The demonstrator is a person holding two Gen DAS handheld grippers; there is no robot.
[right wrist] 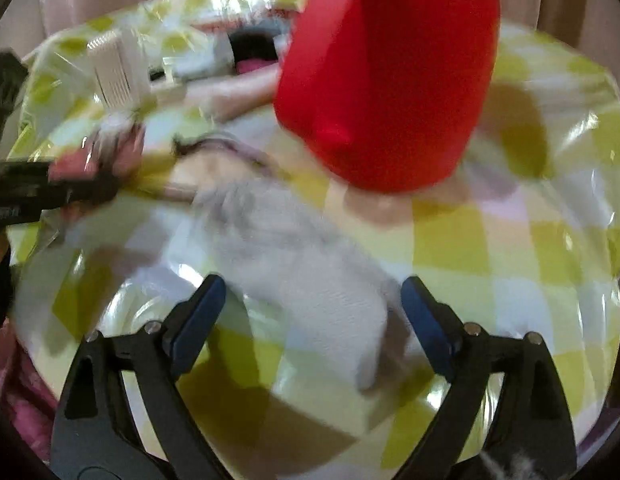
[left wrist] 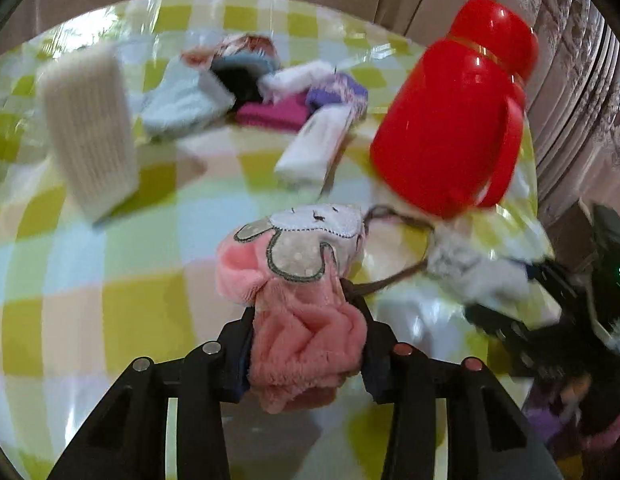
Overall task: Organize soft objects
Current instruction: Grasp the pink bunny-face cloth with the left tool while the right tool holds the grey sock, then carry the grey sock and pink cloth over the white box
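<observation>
Left gripper (left wrist: pixel 306 344) pinching pink towel (left wrist: pixel 306 320); right gripper (right wrist: pixel 314 320) spread over grey cloth (right wrist: pixel 310 264) beside red flask (right wrist: pixel 386 80).

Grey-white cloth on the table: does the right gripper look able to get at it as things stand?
Probably yes. The right gripper is open with the grey-white cloth lying between its fingers, nothing over it; the red jug stands beyond.
</observation>
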